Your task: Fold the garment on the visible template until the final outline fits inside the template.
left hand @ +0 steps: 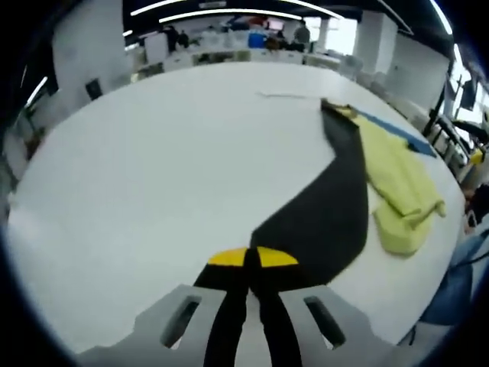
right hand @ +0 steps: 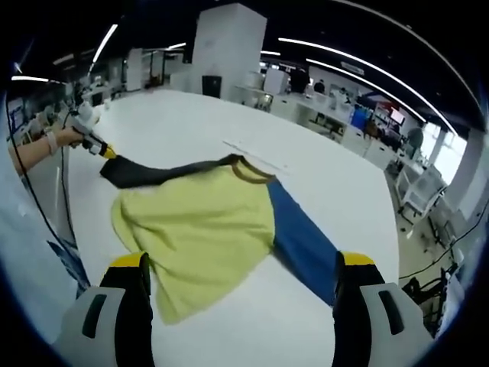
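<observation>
White table (left hand: 153, 168) in a big open office, with the shirt (right hand: 206, 229) spread across it. Left gripper (left hand: 252, 260) is clenched on the shirt's black sleeve (left hand: 328, 206), stretched toward 1 o'clock. Right gripper (right hand: 241, 267) hangs released, yellow body between its jaws, blue sleeve (right hand: 302, 245) at 3 o'clock.

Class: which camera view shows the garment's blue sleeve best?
The right gripper view: the blue sleeve lies broad and close between its open jaws. The left gripper view shows it as a thin far strip beyond the yellow body.
</observation>
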Demonstrator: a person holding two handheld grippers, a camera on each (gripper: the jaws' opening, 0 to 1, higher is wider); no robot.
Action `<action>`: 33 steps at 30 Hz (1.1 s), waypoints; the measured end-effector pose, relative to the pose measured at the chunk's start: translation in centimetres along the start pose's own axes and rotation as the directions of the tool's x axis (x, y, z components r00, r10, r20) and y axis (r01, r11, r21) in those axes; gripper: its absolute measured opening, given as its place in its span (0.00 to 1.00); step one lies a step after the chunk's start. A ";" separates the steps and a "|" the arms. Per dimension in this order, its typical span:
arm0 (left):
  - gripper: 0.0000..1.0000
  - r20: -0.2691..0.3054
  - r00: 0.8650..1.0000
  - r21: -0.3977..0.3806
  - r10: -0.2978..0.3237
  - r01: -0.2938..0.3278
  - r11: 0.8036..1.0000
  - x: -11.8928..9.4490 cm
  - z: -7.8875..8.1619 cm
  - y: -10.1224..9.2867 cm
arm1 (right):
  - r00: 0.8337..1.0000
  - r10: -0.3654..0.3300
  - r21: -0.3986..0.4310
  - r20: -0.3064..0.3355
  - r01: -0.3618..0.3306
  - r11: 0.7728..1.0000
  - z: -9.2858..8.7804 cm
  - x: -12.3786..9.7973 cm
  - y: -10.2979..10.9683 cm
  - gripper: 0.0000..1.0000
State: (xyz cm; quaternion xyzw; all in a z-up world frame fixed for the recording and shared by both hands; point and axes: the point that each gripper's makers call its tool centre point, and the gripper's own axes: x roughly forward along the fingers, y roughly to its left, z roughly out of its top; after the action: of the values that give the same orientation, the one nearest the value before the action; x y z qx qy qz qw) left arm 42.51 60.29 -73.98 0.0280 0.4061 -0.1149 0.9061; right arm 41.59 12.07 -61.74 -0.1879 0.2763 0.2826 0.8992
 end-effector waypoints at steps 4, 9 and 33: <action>0.00 0.011 1.000 -0.012 0.011 -0.011 1.000 0.1 0.3 0.6 | 1.000 0.007 -0.007 -0.010 -0.007 1.000 -0.1 0.2 0.1 1.00; 0.00 0.051 0.999 -0.042 -0.013 0.015 0.999 0.2 1.4 0.7 | 1.000 -0.001 -0.004 -0.008 0.000 1.000 -0.2 0.0 0.0 1.00; 0.00 0.065 0.995 -0.034 0.074 -0.072 0.997 0.2 3.4 5.2 | 1.000 0.015 -0.022 -0.027 -0.016 1.000 0.2 0.5 0.0 1.00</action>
State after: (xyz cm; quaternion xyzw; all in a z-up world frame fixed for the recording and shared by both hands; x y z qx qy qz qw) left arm 46.37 64.76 -72.08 0.0246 0.3761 -0.0763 0.9231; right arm 42.01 12.37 -61.88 -0.1993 0.2866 0.2900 0.8911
